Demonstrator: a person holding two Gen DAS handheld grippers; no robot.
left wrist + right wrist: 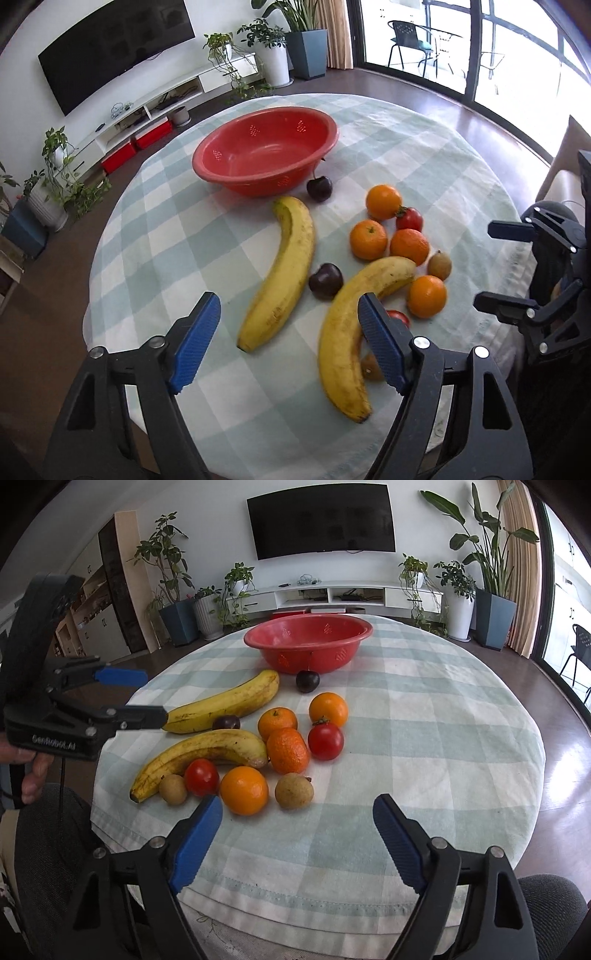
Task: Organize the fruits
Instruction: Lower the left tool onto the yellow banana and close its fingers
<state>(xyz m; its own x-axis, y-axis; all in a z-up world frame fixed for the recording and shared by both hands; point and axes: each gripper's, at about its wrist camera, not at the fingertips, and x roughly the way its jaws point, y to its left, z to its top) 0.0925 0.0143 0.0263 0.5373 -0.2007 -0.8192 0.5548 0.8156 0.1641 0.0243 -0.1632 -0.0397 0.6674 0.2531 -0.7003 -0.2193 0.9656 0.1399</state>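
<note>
An empty red basket (266, 151) (308, 640) stands at the far side of the round checked table (424, 147) (424, 716). Two bananas (284, 269) (351, 332) (225, 703) (207, 755), several oranges (369, 239) (244, 789), two tomatoes (325, 740) (201, 776), two dark cherries (319, 188) (307, 681), and brown kiwis (294, 790) lie loose in front of it. My left gripper (288, 332) is open above the bananas; it also shows in the right wrist view (144, 694). My right gripper (297, 823) is open and empty near the front fruits; it also shows in the left wrist view (491, 262).
Beyond the table are a white TV shelf (351, 594), a wall TV (321, 520), potted plants (491, 583) and a glass door (443, 37). A person's legs (48, 842) are at the table's near edge.
</note>
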